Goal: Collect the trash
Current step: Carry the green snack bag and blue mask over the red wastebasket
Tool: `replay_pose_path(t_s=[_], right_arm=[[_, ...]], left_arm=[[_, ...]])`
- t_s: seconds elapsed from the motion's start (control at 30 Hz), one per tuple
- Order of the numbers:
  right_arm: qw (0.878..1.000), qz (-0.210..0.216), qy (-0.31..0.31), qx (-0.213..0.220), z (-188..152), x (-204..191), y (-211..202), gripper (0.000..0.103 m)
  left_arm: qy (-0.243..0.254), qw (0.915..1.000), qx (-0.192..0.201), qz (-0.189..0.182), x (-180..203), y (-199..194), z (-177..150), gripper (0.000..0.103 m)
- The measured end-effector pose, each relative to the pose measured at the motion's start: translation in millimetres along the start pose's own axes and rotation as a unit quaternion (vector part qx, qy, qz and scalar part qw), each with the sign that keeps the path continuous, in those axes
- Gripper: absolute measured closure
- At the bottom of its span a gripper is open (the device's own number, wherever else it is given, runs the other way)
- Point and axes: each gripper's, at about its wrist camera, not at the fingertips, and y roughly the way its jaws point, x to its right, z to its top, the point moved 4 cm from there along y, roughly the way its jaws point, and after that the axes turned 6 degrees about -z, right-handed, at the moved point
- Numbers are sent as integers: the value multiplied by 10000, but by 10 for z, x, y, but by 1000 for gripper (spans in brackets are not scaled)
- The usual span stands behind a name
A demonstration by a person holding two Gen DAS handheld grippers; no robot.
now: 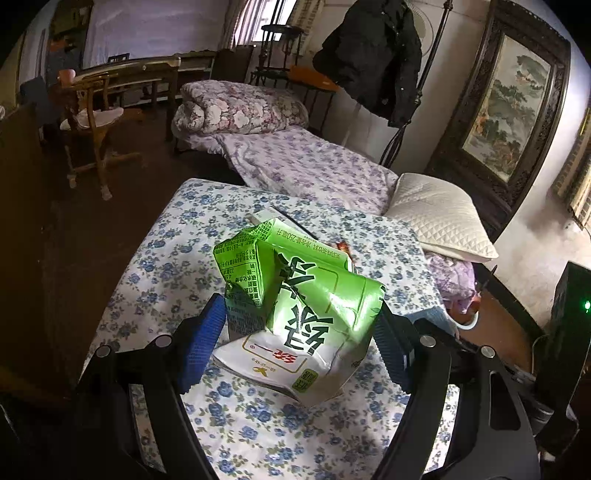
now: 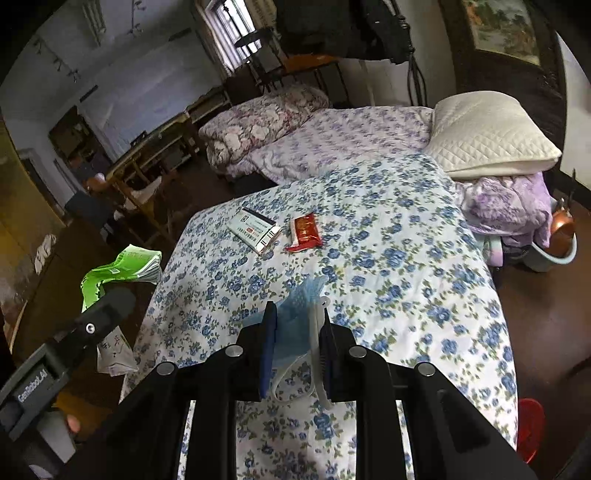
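Bare cloth (image 2: 406,258) beside wrapper (image 2: 304,232)

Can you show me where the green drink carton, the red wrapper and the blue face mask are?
Green drink carton (image 1: 314,314): left wrist view, its printed front face.
Red wrapper (image 2: 305,232): right wrist view, middle of the packet.
Blue face mask (image 2: 301,314): right wrist view, pleated cloth between the tongs.

Dim bedroom: floral bed (image 2: 343,136), framed painting (image 1: 506,107), window (image 2: 229,26).
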Motion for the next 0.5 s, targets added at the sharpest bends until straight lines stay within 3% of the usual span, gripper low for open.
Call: replay_pose_path(t_s=[0.37,0.5], right_arm=[[9991,204,339,164,-23,349,-328,82],[9982,-81,455,384,-107,901,-734,81]], left_arm=[[298,9996,-19,-13,305,-17,-32,28],[472,9989,-56,-59,448,25,-65,28]])
